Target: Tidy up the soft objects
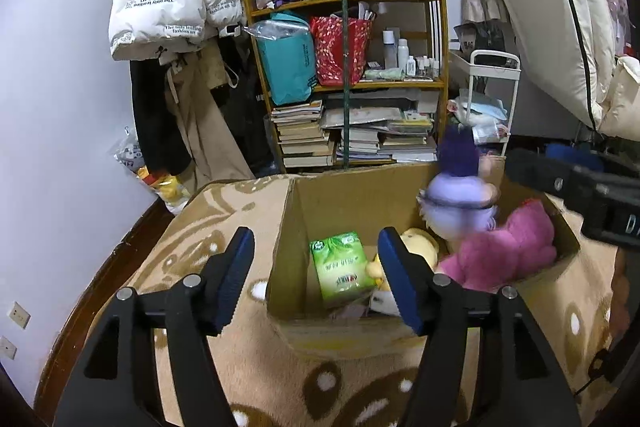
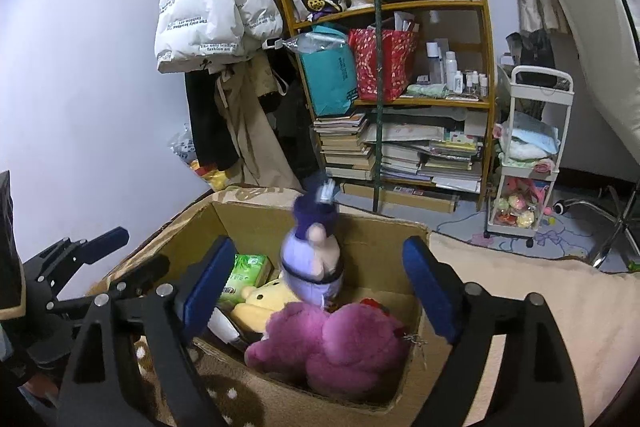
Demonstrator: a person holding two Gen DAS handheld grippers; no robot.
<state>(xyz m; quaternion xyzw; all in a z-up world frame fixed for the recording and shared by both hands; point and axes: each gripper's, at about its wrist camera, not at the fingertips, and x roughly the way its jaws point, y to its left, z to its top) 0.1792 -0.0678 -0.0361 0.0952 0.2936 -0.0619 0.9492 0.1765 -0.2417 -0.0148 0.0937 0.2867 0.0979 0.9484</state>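
Both the left tool [image 1: 316, 277] and right tool [image 2: 320, 291] are held open, empty, above the cardboard box [image 2: 414, 339]; a blurred purple doll [image 2: 314, 263] is seen over the pink plush [image 2: 332, 347].

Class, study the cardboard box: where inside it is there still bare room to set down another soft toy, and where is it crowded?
Bare cardboard box floor shows at its far right corner, beyond the pink plush. The rest is crowded: green tissue pack, yellow plush and purple doll fill the left and middle. Both grippers are open.

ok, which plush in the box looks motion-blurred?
The purple doll, blurred and upright above the yellow plush and magenta plush; both of those lie sharp and settled.
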